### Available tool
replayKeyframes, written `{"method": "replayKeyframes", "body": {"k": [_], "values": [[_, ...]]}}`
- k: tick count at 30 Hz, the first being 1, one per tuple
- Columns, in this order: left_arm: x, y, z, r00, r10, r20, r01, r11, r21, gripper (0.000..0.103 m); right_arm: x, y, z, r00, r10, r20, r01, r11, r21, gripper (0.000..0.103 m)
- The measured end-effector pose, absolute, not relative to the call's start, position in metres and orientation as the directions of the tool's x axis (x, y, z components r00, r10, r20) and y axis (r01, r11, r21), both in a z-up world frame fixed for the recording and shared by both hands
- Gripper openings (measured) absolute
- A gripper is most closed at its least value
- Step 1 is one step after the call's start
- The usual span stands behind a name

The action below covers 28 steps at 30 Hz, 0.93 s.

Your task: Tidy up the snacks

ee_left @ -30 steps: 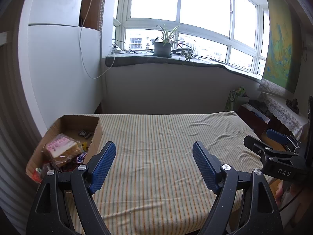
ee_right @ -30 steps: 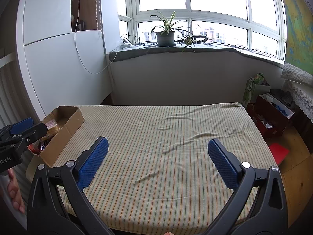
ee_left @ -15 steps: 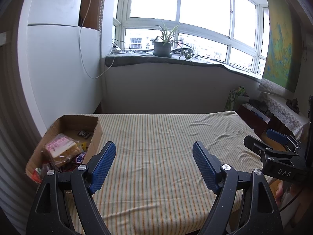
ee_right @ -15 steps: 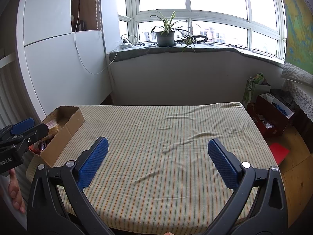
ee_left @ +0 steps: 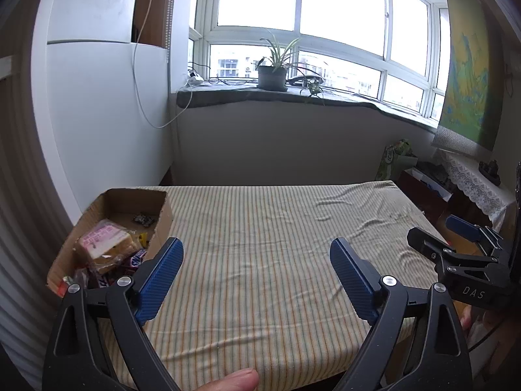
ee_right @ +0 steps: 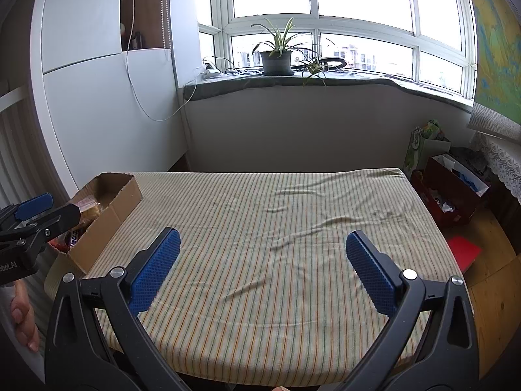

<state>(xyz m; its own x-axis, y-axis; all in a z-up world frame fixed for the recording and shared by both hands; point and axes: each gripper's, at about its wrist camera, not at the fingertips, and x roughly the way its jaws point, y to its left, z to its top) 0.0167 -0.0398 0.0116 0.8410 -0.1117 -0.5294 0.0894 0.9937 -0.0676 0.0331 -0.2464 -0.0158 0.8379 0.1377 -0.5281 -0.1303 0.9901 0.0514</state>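
A brown cardboard box (ee_left: 162, 216) sits at the left edge of the striped table (ee_left: 270, 234). It holds several snacks, among them a pink-labelled bread pack (ee_left: 105, 241) and dark candy-bar wrappers (ee_left: 130, 260). The box also shows in the right wrist view (ee_right: 110, 215). My left gripper (ee_left: 257, 260) is open and empty, held above the table's near edge just right of the box. My right gripper (ee_right: 262, 260) is open and empty above the table's near middle. Each gripper shows at the edge of the other's view.
The striped cloth (ee_right: 293, 228) is wrinkled toward the far right. A white cabinet (ee_left: 97, 114) stands behind the box. A windowsill with a potted plant (ee_right: 276, 55) runs along the back. A red box (ee_right: 452, 195) and bags sit on the floor at right.
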Motion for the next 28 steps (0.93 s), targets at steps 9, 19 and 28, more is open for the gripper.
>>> {"method": "replayKeyframes", "body": {"k": [9,19,28], "values": [[0.018,-0.036,0.009,0.833,-0.103,-0.544,0.076,0.994,-0.073,0.092,0.034,-0.245,-0.020,0.830,0.137,-0.540,-0.132,0.990,0.048,0.103],[0.023,-0.036,0.005,0.825,-0.089,-0.558,0.064,0.996,-0.064,0.092,0.037,-0.244,-0.024,0.823,0.136,-0.551,-0.130,0.990,0.051,0.103],[0.022,-0.036,0.003,0.837,-0.076,-0.542,0.054,0.997,-0.056,0.092,0.039,-0.247,-0.027,0.820,0.136,-0.557,-0.128,0.990,0.055,0.103]]}}
